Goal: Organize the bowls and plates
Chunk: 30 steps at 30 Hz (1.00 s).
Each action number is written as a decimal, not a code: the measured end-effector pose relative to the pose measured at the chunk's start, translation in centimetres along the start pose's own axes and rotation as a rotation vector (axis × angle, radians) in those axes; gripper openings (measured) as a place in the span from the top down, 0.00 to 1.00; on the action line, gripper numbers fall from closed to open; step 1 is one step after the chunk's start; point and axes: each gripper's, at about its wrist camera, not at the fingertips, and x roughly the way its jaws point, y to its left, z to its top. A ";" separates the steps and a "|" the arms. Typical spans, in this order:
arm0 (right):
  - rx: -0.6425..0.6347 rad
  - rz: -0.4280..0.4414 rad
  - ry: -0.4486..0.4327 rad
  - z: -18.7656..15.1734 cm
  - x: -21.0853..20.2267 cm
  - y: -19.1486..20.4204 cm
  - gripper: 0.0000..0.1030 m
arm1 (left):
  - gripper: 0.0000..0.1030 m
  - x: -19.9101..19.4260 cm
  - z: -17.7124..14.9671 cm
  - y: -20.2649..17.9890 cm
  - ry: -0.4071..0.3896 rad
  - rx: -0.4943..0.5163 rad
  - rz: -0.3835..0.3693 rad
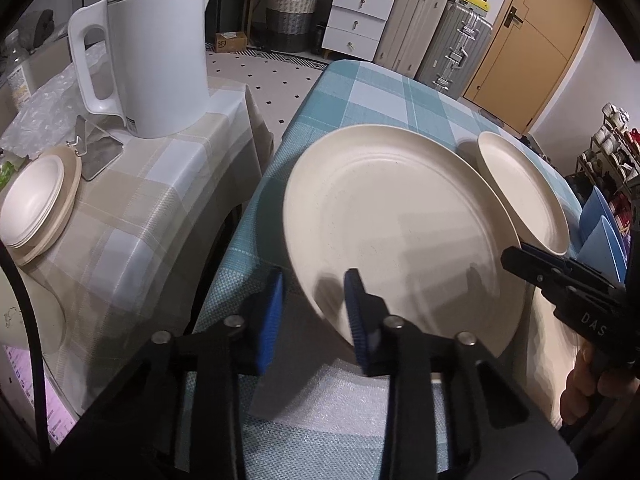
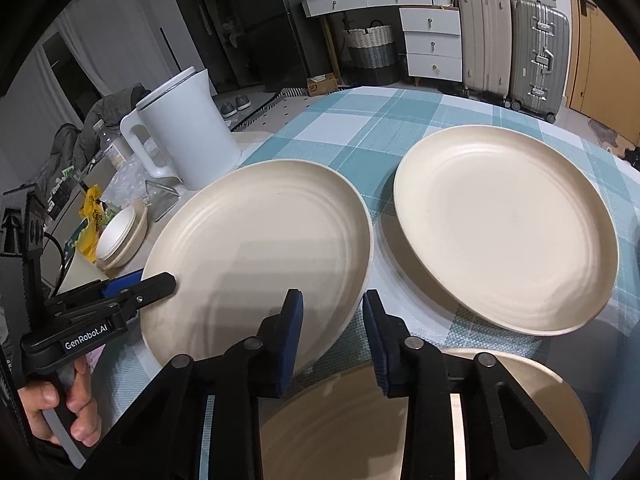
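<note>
Fingers of the left gripper (image 1: 316, 308) and right gripper (image 2: 332, 336) stand narrow, pinching opposite rims of the plate (image 1: 400, 220), right of the kettle (image 1: 160, 52). A clean lift likely needs both hands rising together, level.

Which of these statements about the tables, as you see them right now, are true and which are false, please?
1. A white kettle stands on the beige checked table. True.
2. The plates on the teal cloth are stacked in one pile. False: the left plate and the right plate lie side by side.
3. The left gripper has the left plate's rim between its jaws. True.
4. The stack of bowls sits on the teal cloth. False: it sits on the beige checked table, near the kettle.
</note>
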 end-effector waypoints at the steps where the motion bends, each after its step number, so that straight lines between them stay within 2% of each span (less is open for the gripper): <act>1: 0.000 -0.005 -0.001 0.0 0.0 0.0 0.75 | 0.79 0.0 0.0 -0.1 0.000 0.004 -0.003; 12: -0.014 -0.030 -0.009 -0.1 0.2 -0.1 0.82 | 0.81 0.0 -0.1 -0.4 -0.008 0.017 0.014; 30: -0.029 -0.024 -0.031 -0.3 -0.5 0.3 0.82 | 0.81 -1.5 -0.2 -0.5 -0.046 0.039 0.037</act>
